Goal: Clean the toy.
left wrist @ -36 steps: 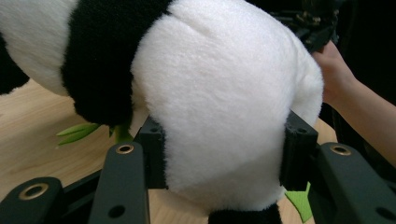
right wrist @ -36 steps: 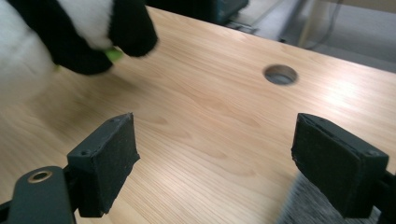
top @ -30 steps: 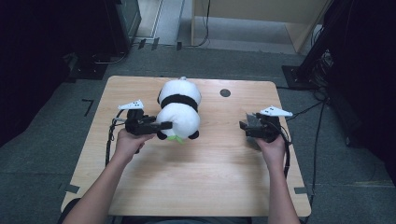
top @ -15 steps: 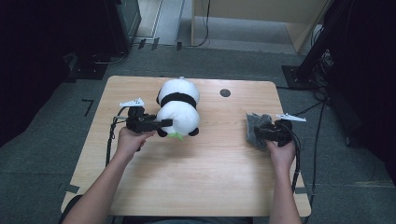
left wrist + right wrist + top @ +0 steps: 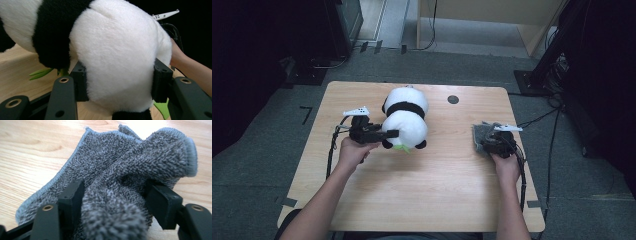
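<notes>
- The left tool [image 5: 384, 135] pinches the white rump of the toy panda [image 5: 406, 120], its pads [image 5: 79, 82] pressed into the fur on both sides.
- The panda lies on the wooden surface [image 5: 422, 190], stretching away from that tool's tips.
- The right tool [image 5: 484, 142] has just been closing its jaws; a bunched fold of the grey cloth [image 5: 130, 170] sits between its pads [image 5: 72, 195].
- The cloth lies on the surface directly ahead of that tool, well apart from the panda.
</notes>
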`<action>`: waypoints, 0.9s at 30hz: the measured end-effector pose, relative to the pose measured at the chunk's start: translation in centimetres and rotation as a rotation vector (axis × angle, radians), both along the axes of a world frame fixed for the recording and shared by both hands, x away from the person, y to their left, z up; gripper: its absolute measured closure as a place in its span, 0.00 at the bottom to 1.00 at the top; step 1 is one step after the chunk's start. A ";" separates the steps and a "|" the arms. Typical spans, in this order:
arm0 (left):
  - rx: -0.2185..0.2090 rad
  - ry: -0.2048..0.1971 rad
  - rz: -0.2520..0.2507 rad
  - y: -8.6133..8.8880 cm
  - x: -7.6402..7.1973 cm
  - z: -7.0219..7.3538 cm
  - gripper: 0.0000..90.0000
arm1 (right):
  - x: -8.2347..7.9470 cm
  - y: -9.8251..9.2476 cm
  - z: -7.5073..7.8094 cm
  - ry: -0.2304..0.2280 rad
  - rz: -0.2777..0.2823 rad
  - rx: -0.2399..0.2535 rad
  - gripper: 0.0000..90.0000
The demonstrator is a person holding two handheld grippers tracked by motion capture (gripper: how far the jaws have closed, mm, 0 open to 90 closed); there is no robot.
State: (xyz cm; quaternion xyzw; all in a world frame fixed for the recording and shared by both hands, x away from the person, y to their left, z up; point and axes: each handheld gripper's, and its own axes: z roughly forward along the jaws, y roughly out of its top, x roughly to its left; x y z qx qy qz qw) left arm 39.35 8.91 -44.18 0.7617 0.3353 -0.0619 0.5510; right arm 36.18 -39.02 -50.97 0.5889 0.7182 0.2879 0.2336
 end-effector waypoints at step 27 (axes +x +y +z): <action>0.002 -0.015 0.016 -0.1 -0.4 0.0 0.51 | -1.3 5.2 6.1 -0.081 0.149 0.180 0.85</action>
